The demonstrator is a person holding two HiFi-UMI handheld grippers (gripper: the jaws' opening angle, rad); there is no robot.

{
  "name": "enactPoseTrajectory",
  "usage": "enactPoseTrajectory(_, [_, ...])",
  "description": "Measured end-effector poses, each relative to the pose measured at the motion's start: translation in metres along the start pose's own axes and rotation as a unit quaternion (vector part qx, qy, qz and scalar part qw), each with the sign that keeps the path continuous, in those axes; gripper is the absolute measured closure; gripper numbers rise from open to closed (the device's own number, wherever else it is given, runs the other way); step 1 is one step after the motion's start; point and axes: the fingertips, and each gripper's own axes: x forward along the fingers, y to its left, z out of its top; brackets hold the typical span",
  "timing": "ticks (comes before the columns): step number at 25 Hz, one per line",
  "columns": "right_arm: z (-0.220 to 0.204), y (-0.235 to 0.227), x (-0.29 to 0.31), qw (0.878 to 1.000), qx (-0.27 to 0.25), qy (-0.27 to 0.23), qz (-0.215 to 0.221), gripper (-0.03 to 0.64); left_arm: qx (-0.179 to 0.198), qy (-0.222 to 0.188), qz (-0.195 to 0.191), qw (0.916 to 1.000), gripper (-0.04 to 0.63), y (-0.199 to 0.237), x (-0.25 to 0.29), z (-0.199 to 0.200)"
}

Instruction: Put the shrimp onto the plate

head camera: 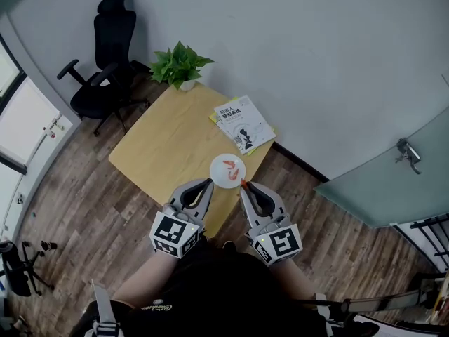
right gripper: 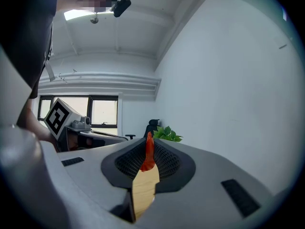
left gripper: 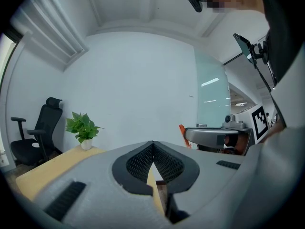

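Left tongs (head camera: pixel 209 182): closed, empty, lower centre.
Right tongs (head camera: pixel 245 186): pinching shrimp (right gripper: pixel 148 152) at plate (head camera: pixel 219 177) rim's lower right.

**Open tabletop on the left, clutter along the right edge**

The table (head camera: pixel 161 146) is bare across its middle and left half, leaving wide passage there; a potted plant (head camera: pixel 181 65) blocks the far corner; books (head camera: pixel 243 123) cover the right corner, overhanging the edge beside the wall (head camera: pixel 316 62); the plate (head camera: pixel 217 173) sits at the near right edge, a plated shrimp (head camera: pixel 229 165) filling its centre; the left gripper (head camera: pixel 208 182), jaws together, and the right gripper (head camera: pixel 243 185), clamped on a shrimp (right gripper: pixel 148 152), crowd the plate's near side; an office chair (head camera: pixel 105 55) stands off the far left edge.
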Motion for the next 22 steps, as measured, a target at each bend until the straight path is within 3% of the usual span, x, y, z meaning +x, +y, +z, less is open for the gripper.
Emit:
enactPoseTrajectory(12, [-0.063, 0.003, 0.011, 0.996, 0.05, 0.076, 0.009, 0.568, -0.044, 0.056, 0.007, 0.9974, 0.591, 0.015, 0.007, -0.052])
enactPoseTrajectory(22, [-0.097, 0.008, 0.022, 0.992, 0.065, 0.106, 0.026, 0.568, -0.054, 0.089, -0.004, 0.9945, 0.591, 0.017, 0.018, -0.087])
